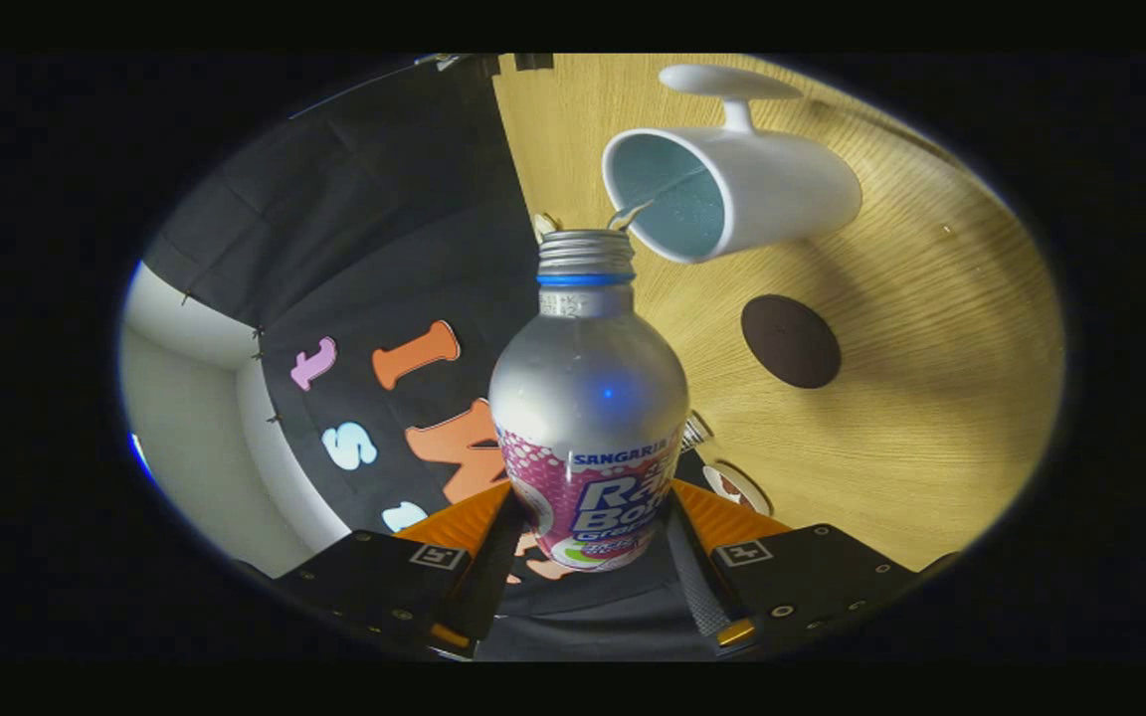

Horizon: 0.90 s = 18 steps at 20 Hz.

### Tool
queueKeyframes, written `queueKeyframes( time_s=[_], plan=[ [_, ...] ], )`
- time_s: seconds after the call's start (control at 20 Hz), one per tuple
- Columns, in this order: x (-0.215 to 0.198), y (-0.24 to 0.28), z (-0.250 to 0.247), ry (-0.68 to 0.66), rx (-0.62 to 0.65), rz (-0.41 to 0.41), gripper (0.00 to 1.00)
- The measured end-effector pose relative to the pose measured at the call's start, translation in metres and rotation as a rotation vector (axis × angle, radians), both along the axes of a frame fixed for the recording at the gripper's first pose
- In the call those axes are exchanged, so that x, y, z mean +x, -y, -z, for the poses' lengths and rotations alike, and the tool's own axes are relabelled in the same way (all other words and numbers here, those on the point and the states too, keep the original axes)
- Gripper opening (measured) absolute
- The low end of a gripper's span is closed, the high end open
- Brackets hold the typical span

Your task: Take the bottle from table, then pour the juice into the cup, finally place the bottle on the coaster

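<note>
My gripper is shut on a silver aluminium bottle with a pink and blue label, both fingers pressing its lower body. The whole view is rolled sideways, so the bottle is held tilted over the wooden table. Its open threaded mouth points toward a white cup with a pale blue inside, and sits just beside the cup's rim. A thin streak shows between the mouth and the rim. A round dark brown coaster lies on the table beyond the fingers, close to the cup.
The black cloth wall rises along the table's far edge, with a pale room wall past it. A small round object sits on the table near one finger, partly hidden.
</note>
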<state>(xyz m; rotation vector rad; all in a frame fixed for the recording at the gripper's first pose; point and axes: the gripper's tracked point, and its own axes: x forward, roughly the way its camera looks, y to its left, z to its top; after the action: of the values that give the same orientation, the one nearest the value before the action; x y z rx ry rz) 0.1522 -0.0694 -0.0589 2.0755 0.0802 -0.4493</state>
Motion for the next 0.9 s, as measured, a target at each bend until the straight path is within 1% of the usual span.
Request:
queueKeyframes(
  time_s=[0.9],
  plan=[
    [0.003, 0.021, -0.016, 0.013, 0.076, 0.065, 0.76]
  ],
)
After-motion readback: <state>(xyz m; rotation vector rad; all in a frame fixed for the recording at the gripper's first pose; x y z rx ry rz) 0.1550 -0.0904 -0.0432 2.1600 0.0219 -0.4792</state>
